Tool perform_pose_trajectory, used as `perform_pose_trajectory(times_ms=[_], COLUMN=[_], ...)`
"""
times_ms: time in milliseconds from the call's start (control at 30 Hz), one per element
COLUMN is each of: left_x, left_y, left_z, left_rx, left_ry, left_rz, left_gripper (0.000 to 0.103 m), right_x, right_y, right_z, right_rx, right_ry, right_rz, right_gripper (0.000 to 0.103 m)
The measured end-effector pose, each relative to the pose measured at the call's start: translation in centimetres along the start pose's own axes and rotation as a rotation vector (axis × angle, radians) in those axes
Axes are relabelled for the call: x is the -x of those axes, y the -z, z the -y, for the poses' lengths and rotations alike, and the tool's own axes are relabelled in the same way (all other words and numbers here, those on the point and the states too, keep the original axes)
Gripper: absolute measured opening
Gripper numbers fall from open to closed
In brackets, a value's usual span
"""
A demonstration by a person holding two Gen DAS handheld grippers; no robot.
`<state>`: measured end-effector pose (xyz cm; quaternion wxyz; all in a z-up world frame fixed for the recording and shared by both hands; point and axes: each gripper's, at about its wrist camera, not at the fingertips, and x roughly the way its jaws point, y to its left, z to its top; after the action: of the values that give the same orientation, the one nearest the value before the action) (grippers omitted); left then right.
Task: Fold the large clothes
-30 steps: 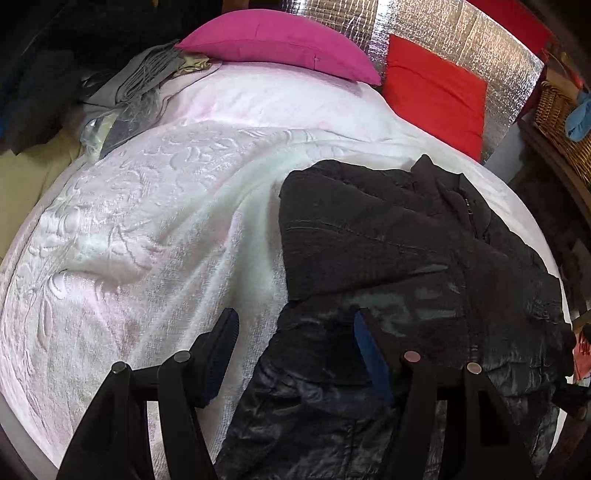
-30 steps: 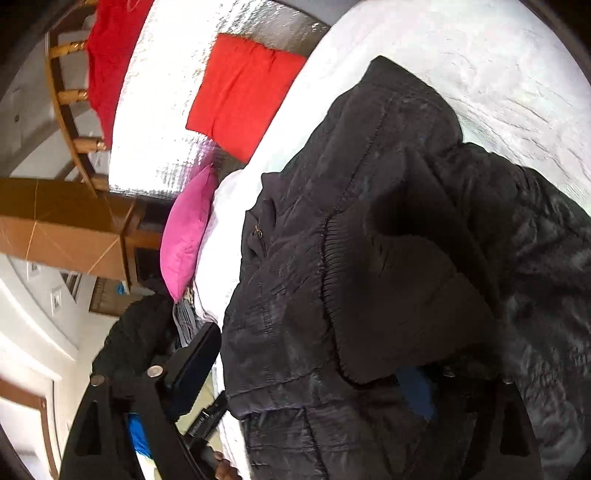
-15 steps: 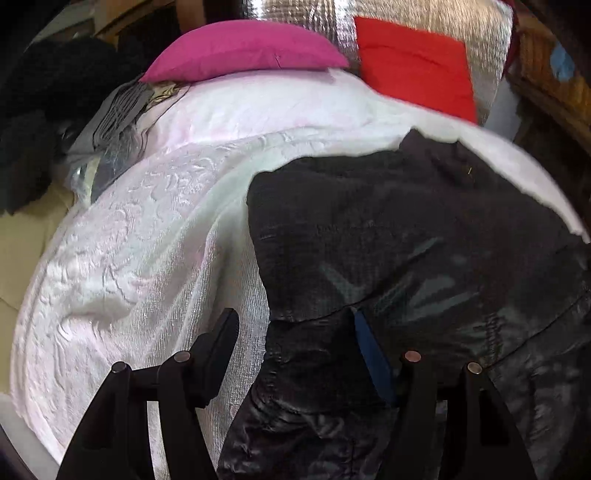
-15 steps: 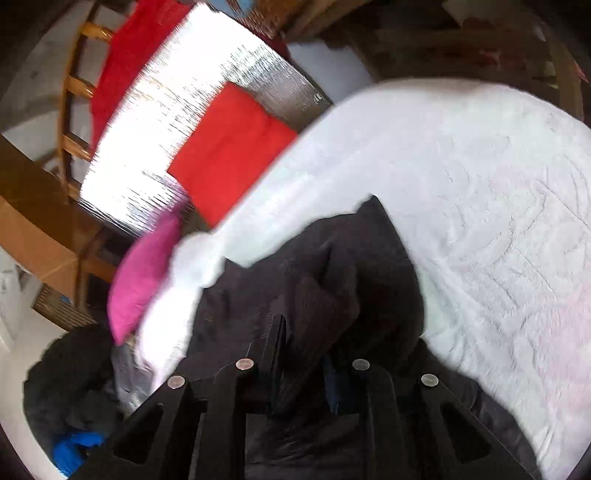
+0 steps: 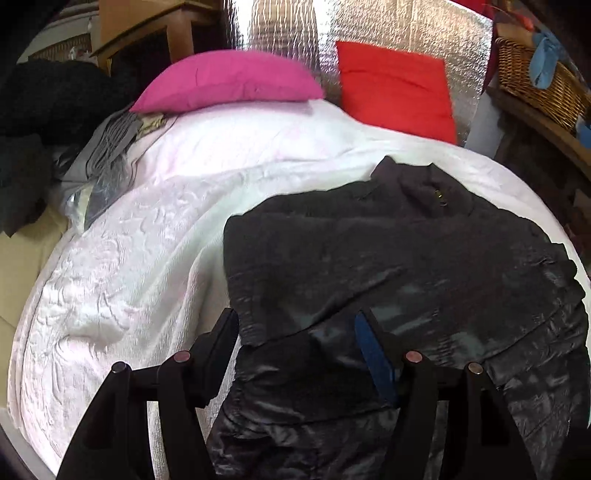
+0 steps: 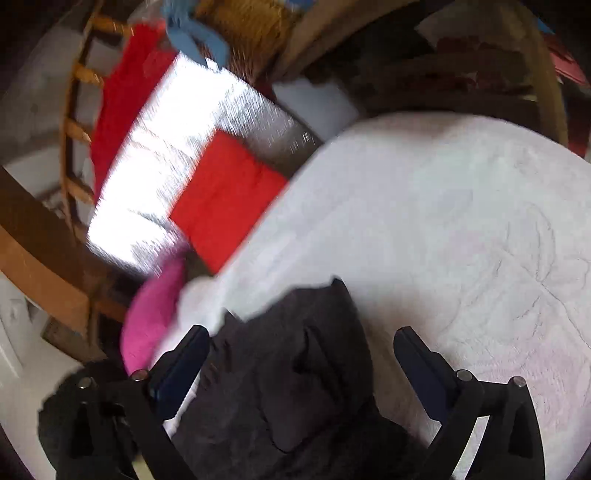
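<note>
A large black jacket (image 5: 388, 266) lies on a white quilted bed (image 5: 147, 258), with its knit hem and a sleeve folded over the shiny body. My left gripper (image 5: 295, 332) is open and hovers over the jacket's left edge, nothing between its fingers. In the right wrist view the jacket (image 6: 295, 387) lies below my right gripper (image 6: 301, 354), which is open, its fingers spread either side of a dark folded part and apart from it.
A pink pillow (image 5: 229, 81) and a red cushion (image 5: 395, 88) lean on a silver foil panel (image 5: 369, 26) at the bed head. Grey clothes (image 5: 107, 147) lie at the left. A wicker basket (image 5: 535, 81) stands at the right. A wooden chair (image 6: 81, 122) carries red cloth.
My right gripper has opened and let go of the jacket's dark fold, then pulled back and up. My left gripper has stayed open and tilted up a little.
</note>
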<state>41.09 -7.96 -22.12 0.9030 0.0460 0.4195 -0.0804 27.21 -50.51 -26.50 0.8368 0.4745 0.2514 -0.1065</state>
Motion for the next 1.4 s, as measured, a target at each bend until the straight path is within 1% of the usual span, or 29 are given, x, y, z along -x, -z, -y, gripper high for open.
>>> perform_pose_trajectory(times_ms=[33,67,100,200,267,300,333,367,400,433,533,600,633,667,733,767,800,867,900,933,967,1000,1067,1133,1167,1233,1300,1367,1400], left_x=[-0.1,-0.5,-0.9,-2.5,-2.7,-2.7,-2.6,-2.5,-2.4,-2.3,-1.8,-2.0,-2.4,-2.8,-3.2,-3.0,-2.8,-2.1,-1.8,-1.2,-0.8,-0.2,0.6,1.5,1.7,1.7,1.4,0.9,0.5], left_y=[0.0,0.1,0.2,0.7,0.7,0.7,0.7,0.7,0.7,0.6,0.6,0.8,1.0,1.2,1.5,1.5,1.5,1.4,1.4,1.3,1.3,1.2,1.1,1.2,1.3,1.7,2.0,2.4,2.7], left_z=[0.3,0.5,0.7,0.9,0.9,0.9,0.9,0.9,0.8,0.8,0.6,0.3,0.4,0.5,0.4,0.3,0.1,-0.4,-0.6,-0.9,-1.1,-1.2,-1.5,-1.8,-1.8,-1.4,-1.2,-1.0,-0.8], left_rx=[-0.009,-0.021,-0.027,-0.034,-0.035,-0.036,-0.035,-0.032,-0.032,-0.034,-0.025,-0.026,-0.030,-0.035,-0.035,-0.033,-0.029,-0.009,0.000,0.014,0.019,0.022,0.026,0.043,0.045,0.027,0.014,0.006,-0.001], left_ry=[-0.001,-0.006,-0.013,-0.023,-0.023,-0.023,-0.021,-0.018,-0.014,-0.010,-0.014,-0.030,-0.044,-0.051,-0.047,-0.044,-0.041,-0.031,-0.024,-0.012,-0.005,-0.001,-0.005,0.007,0.018,0.005,-0.015,-0.016,-0.028], left_rz=[-0.001,-0.016,-0.032,-0.092,-0.103,-0.102,-0.102,-0.100,-0.098,-0.092,-0.079,-0.089,-0.104,-0.123,-0.147,-0.149,-0.148,-0.136,-0.129,-0.113,-0.102,-0.085,-0.057,-0.038,-0.036,-0.045,-0.062,-0.095,-0.117], left_gripper=[0.067,0.067,0.067,0.068,0.068,0.068,0.068,0.067,0.067,0.067,0.067,0.068,0.068,0.070,0.071,0.071,0.071,0.071,0.071,0.071,0.071,0.071,0.071,0.071,0.072,0.072,0.072,0.072,0.072], right_x=[-1.2,-1.6,-2.7,-6.0,-7.1,-7.7,-8.1,-8.2,-8.2,-7.8,-6.0,-5.5,-5.9,-6.8,-8.2,-8.6,-8.6,-7.7,-7.2,-6.5,-5.6,-4.9,-2.9,-2.1,-1.6,-1.2,-0.5,-0.4,0.0], right_y=[0.3,0.3,0.3,1.1,1.5,1.8,2.2,2.4,2.4,2.5,1.9,1.9,2.0,2.3,2.7,2.9,2.8,2.4,2.2,2.0,1.8,1.6,1.6,1.8,2.2,2.9,4.0,5.2,5.7], right_z=[0.0,0.3,0.7,1.2,1.4,1.3,0.7,-0.1,-0.5,-1.3,-2.9,-3.2,-3.1,-2.5,-1.2,-0.6,-0.5,-0.5,-0.6,-0.9,-1.1,-1.3,-1.8,-2.4,-2.8,-4.0,-5.7,-7.5,-7.8], right_rx=[0.015,0.023,0.031,0.050,0.051,0.058,0.095,0.144,0.172,0.201,0.234,0.248,0.251,0.252,0.252,0.249,0.239,0.202,0.189,0.176,0.161,0.154,0.158,0.162,0.164,0.207,0.289,0.362,0.383], right_ry=[0.008,0.025,0.055,0.107,0.099,0.090,0.102,0.134,0.144,0.150,0.113,0.113,0.132,0.176,0.223,0.228,0.221,0.189,0.175,0.166,0.152,0.139,0.116,0.107,0.077,0.047,0.062,0.045,0.030], right_rz=[-0.027,-0.046,-0.081,-0.167,-0.211,-0.233,-0.249,-0.242,-0.235,-0.224,-0.170,-0.150,-0.156,-0.168,-0.198,-0.214,-0.211,-0.208,-0.207,-0.203,-0.190,-0.174,-0.128,-0.131,-0.148,-0.158,-0.133,-0.115,-0.116], right_gripper=[0.081,0.075,0.073,0.073,0.070,0.058,0.050,0.046,0.038,0.034,0.030,0.030,0.030,0.030,0.030,0.030,0.033,0.034,0.042,0.068,0.079,0.086,0.086,0.086,0.086,0.086,0.086,0.084,0.081])
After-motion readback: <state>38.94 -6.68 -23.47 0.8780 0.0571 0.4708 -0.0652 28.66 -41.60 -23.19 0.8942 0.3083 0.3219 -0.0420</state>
